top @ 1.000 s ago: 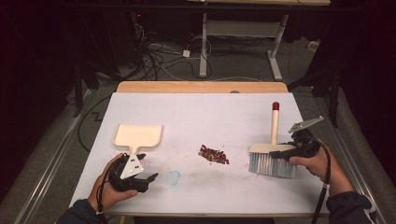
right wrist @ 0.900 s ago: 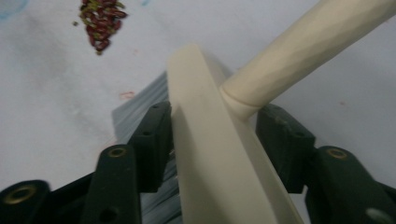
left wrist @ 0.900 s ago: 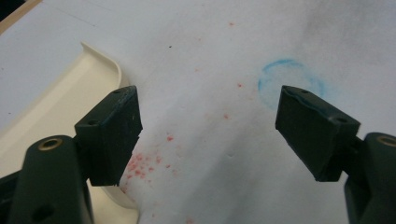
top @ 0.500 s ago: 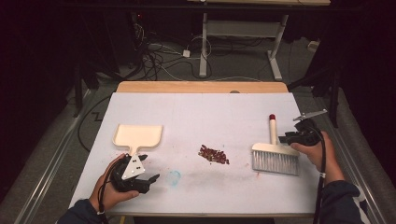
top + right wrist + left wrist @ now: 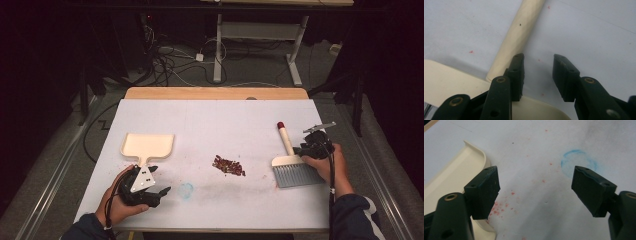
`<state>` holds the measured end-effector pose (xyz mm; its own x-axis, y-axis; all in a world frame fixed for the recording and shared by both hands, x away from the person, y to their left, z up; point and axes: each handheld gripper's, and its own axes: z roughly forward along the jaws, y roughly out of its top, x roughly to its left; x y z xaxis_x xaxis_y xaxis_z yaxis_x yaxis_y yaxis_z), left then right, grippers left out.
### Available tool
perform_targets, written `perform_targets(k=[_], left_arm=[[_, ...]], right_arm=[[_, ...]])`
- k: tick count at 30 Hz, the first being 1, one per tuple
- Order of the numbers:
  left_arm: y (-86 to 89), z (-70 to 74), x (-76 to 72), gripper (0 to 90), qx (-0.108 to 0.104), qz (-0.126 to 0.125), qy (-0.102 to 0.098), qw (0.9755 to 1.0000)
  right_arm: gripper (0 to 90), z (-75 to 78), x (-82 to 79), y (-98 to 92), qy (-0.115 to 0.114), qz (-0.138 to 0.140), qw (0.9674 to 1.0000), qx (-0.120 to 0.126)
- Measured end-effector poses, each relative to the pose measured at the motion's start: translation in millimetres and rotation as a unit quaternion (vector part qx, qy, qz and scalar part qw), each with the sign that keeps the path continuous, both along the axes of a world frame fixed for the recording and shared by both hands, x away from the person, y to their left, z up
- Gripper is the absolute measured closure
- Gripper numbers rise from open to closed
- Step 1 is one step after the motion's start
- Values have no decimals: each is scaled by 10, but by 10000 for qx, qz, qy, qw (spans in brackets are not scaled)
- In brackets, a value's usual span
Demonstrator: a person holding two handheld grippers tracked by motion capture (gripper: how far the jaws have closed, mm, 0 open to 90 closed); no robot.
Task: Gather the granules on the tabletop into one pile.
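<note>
Cream brush handle (image 5: 520, 32) just beside open right tongs (image 5: 537, 75), not gripped.

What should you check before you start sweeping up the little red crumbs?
1. Right gripper around the cream brush handle: not ok, jaws open, handle beside them.
2. Left gripper holding the cream plastic dustpan: not ok, jaws open, pan off to one side.
3. Pile of dark red crumbs together: ok.
4. Grey bristled brush head flat on the white table sheet: ok.
5. Path between brush and crumbs clear: ok.
</note>
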<state>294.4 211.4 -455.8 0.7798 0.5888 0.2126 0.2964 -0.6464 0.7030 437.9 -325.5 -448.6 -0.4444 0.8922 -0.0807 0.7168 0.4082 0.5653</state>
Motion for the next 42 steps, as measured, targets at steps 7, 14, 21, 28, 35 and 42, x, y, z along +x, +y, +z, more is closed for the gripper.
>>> perform_targets(k=[7,14,21,28,35,42], left_arm=[[7,2,-6,218,-9,9,-5,10000],[-2,0,2,218,7,-11,3,10000],[17,10,-5,218,-26,12,-24,10000],[38,27,-6,218,-33,52,-121,9999],[46,33,-8,217,-62,68,-140,9999],[47,34,-9,216,-66,66,-154,9998]], right_arm=[[618,-4,-51,-59,-76,-106,9999,23],[600,-20,-32,-59,-97,-90,9999,-8],[521,118,-107,-51,-542,-25,9984,132],[434,368,-285,40,-1431,236,9871,671],[338,588,-510,262,-2183,594,9692,973],[278,666,-678,438,-2577,699,9585,995]])
